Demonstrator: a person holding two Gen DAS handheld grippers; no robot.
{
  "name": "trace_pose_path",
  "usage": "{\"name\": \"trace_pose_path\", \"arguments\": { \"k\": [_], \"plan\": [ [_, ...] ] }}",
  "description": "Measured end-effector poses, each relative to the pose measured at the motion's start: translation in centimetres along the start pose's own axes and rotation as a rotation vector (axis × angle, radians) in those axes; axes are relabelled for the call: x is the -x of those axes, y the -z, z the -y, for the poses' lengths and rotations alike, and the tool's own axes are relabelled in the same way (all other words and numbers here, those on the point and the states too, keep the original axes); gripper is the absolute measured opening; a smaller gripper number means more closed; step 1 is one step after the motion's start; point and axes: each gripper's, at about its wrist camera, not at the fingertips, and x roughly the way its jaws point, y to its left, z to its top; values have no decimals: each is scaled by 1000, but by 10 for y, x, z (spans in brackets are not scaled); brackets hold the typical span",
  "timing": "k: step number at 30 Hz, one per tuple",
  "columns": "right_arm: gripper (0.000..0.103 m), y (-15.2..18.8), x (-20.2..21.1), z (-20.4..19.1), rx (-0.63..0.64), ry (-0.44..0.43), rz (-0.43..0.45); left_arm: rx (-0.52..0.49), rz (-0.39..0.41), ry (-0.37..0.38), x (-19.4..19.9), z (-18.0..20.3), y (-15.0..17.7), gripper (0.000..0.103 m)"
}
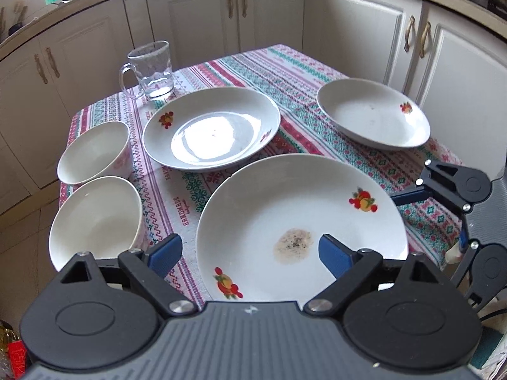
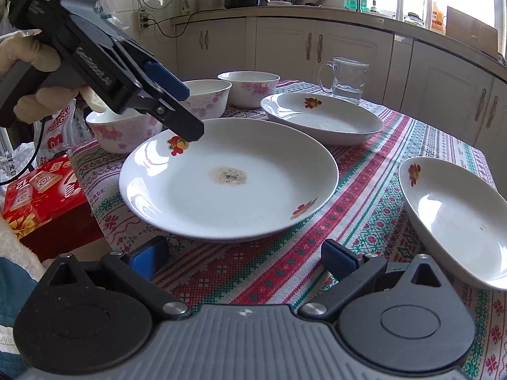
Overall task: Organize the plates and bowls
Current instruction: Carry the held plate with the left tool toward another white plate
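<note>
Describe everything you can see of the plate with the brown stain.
The stained plate is white, glossy, ceramic-looking, shallow, with three fruit prints on its inner slope and a speckled brown stain at its centre. It sits upright on the patterned tablecloth, nearest the person. The open left gripper hovers over its edge without gripping.

The tablecloth point(image 2: 364, 196) runs in red, green and white cross-stitch bands. The nearest plate point(image 2: 228, 177) is white with red and orange fruit motifs and a brownish speckled stain at its centre. The two other plates point(image 1: 210, 128) point(image 1: 374, 114) are white with the same fruit print. The bowls point(image 2: 250, 88) at the table's edge are white with pink blossoms. The gripper pads point(image 1: 164, 253) are blue on black arms.
</note>
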Motion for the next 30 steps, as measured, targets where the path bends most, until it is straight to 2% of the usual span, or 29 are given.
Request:
{"name": "trace_pose_path", "arguments": {
  "k": [16,20,25,30],
  "plan": [
    [103,-6,-10,-5,35,-43,18,-14,-151,104,-40,-21,-24,91],
    [103,-6,-11,-6,35,-41,20,1,-199,170,-49,-28,-30,90],
    [103,-8,-13,-8,35,-40,25,1,-253,212,-59,-32,-35,81],
    [103,-7,-12,-9,30,-34,32,-38,-274,224,-62,-30,-40,78]
  ]
}}
